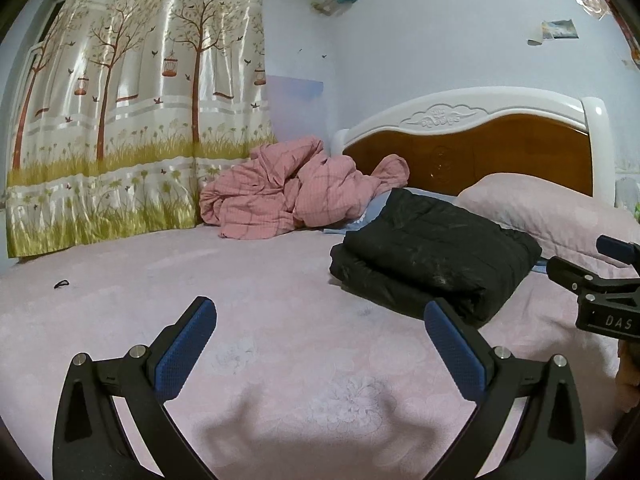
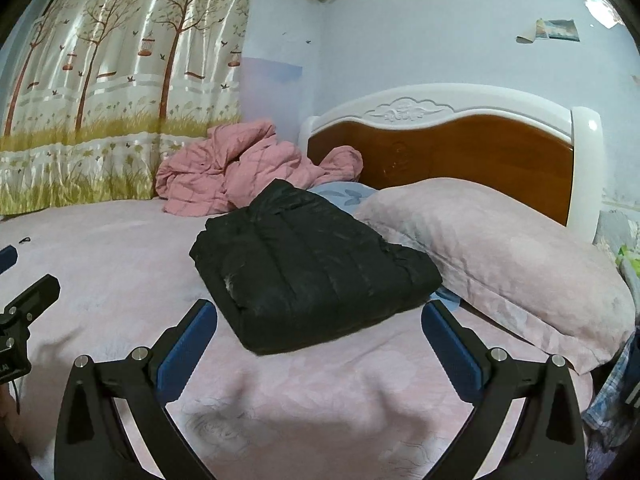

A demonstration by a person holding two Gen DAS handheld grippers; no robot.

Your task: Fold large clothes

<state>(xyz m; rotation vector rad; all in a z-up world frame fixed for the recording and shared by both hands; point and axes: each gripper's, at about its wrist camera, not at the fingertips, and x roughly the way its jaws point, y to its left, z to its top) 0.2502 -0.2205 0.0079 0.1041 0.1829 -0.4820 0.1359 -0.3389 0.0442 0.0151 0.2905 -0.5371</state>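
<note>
Folded black padded jacket (image 2: 312, 268) lying flat on the pink bedspread (image 2: 120, 264), toward the head of the bed. In the right wrist view it forms a compact rectangular bundle whose long axis runs from the near left corner toward the far right; its narrower, bunched end points far, toward the crumpled pink quilt (image 2: 224, 176), and its thick folded edge faces near. Its far right edge lies just beside the pale pink pillow (image 2: 500, 248), over a strip of light blue cloth (image 2: 348, 196). A small pale speck shows on the near left face of the bundle.

Right claw (image 2: 319, 322): both blue-padded fingers spread wide apart, holding nothing, hovering above the bedspread just near of the jacket's folded edge.

Left claw (image 1: 320, 320): fingers likewise spread wide and empty, over bare bedspread; the jacket (image 1: 432, 256) lies to its far right, apart from both pads. The right claw (image 1: 600, 280) enters this view at the right edge, seen side-on.

Background: white and brown wooden headboard (image 2: 440, 148) behind the pillow; tree-printed curtain (image 1: 132, 120) at far left; a small dark loop (image 1: 61, 283) on the bedspread at left, well apart from the jacket.
</note>
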